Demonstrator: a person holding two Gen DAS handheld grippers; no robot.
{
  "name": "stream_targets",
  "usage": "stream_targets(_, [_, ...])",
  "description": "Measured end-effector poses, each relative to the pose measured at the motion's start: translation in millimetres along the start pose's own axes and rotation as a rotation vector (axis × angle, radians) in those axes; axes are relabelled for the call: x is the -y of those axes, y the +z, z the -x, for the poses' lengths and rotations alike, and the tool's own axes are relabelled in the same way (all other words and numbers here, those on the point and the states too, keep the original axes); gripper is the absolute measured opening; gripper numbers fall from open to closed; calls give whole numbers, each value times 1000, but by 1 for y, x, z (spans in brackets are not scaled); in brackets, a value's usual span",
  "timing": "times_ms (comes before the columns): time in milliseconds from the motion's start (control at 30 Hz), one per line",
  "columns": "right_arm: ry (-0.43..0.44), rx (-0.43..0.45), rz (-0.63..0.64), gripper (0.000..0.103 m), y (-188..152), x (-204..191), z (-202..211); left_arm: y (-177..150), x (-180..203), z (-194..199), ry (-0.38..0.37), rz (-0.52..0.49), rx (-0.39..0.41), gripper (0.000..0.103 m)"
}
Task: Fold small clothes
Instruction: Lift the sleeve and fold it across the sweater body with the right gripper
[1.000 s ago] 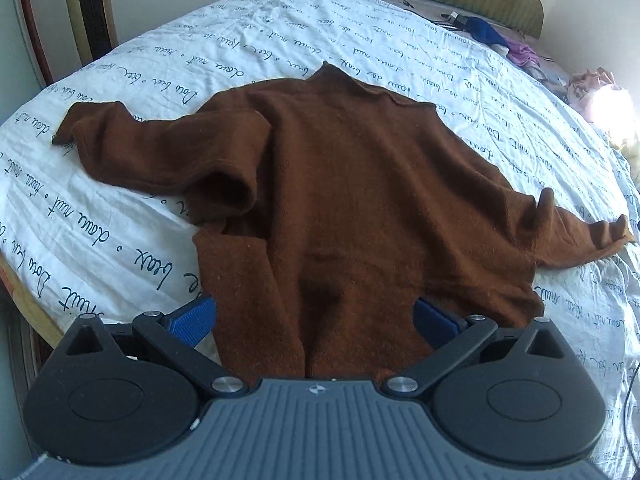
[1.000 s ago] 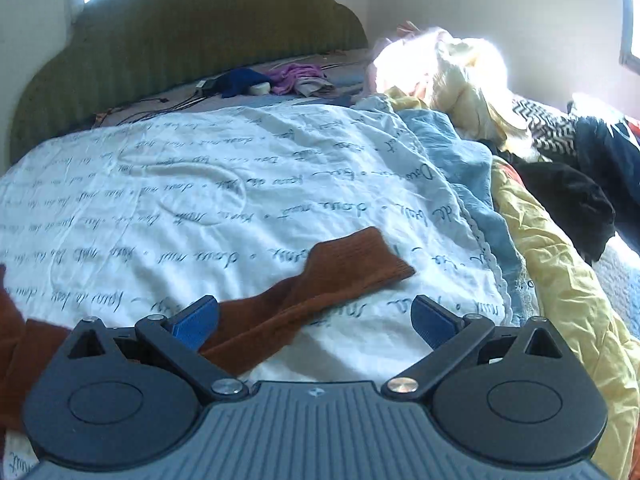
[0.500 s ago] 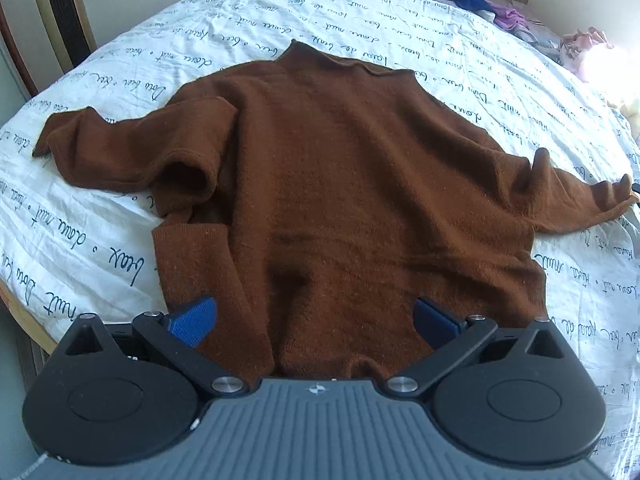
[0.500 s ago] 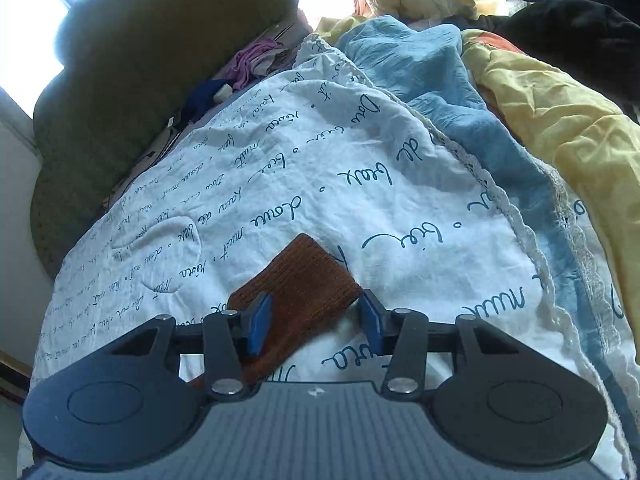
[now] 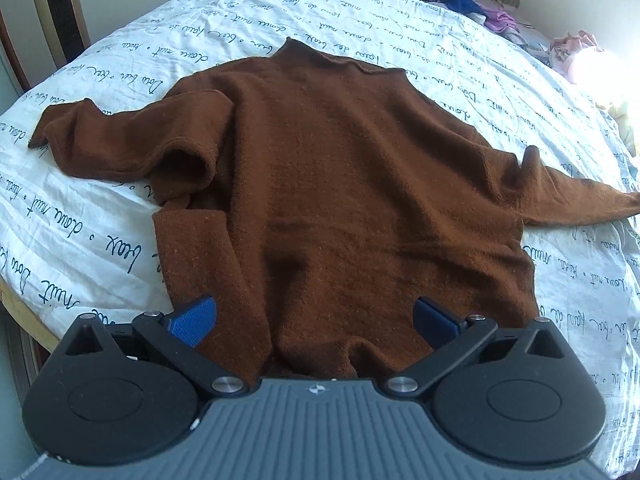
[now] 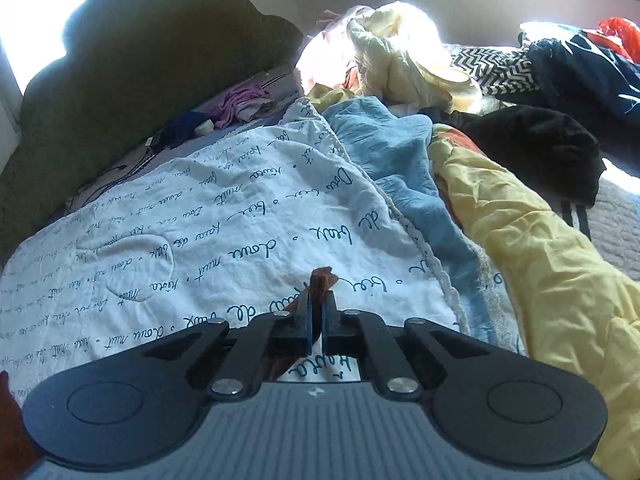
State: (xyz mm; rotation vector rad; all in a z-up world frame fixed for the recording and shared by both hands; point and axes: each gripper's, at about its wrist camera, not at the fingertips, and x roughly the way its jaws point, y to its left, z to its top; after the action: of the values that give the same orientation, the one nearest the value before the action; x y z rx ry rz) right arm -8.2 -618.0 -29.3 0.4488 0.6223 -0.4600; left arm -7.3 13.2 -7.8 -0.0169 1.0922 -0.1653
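A brown knitted sweater [image 5: 344, 184] lies flat on the white bedspread with script lettering [image 5: 360, 12], collar away from me, hem towards me. Its left sleeve [image 5: 120, 148] is bunched and partly folded; its right sleeve [image 5: 580, 200] stretches out to the right. My left gripper [image 5: 314, 320] is open, its blue pads standing over the hem on either side. My right gripper [image 6: 319, 300] is shut on the cuff of the right sleeve [image 6: 322, 280], whose brown tip sticks out past the pads.
A green headboard [image 6: 140, 60] stands at the far end. Blue and purple small clothes [image 6: 224, 112] lie near it. A blue sheet [image 6: 384, 160], a yellow blanket [image 6: 540, 260] and dark clothes [image 6: 540, 144] pile up on the right. The bed edge [image 5: 24, 312] is on the left.
My right gripper has closed from wide open onto the sleeve cuff. My left gripper has moved forward over the hem and stays open.
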Motion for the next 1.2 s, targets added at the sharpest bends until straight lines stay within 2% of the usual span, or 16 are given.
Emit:
stream_targets(67, [-28, -8, 20, 3, -7, 3, 9, -3, 1, -2, -11, -3, -6, 103])
stream_targets(233, [-83, -31, -38, 3, -35, 24, 14, -7, 0, -5, -41, -1, -27, 103])
stream_targets(333, [-33, 43, -63, 3, -33, 18, 39, -10, -4, 1, -28, -1, -10, 103])
stream_targets(400, [34, 89, -51, 3, -22, 0, 58, -11, -7, 2, -17, 5, -2, 103])
stream_targets(500, [122, 139, 9, 3, 0, -44, 80, -11, -15, 2, -19, 31, -4, 103])
stream_targets(600, [240, 166, 77, 3, 19, -105, 94, -13, -22, 4, -36, 57, -5, 103])
stream_targets(700, [363, 172, 146, 3, 23, -170, 100, -19, -27, 8, -31, 56, -3, 103])
stream_targets(800, [499, 151, 214, 3, 12, -235, 104, -25, -34, 13, -4, 56, 6, 103])
stream_targets(1000, [732, 47, 328, 3, -43, -355, 106, -31, -59, 20, 18, 127, 17, 103])
stream_targets(1200, [855, -158, 373, 3, -150, -447, 80, -35, -81, 25, 24, 176, 19, 103])
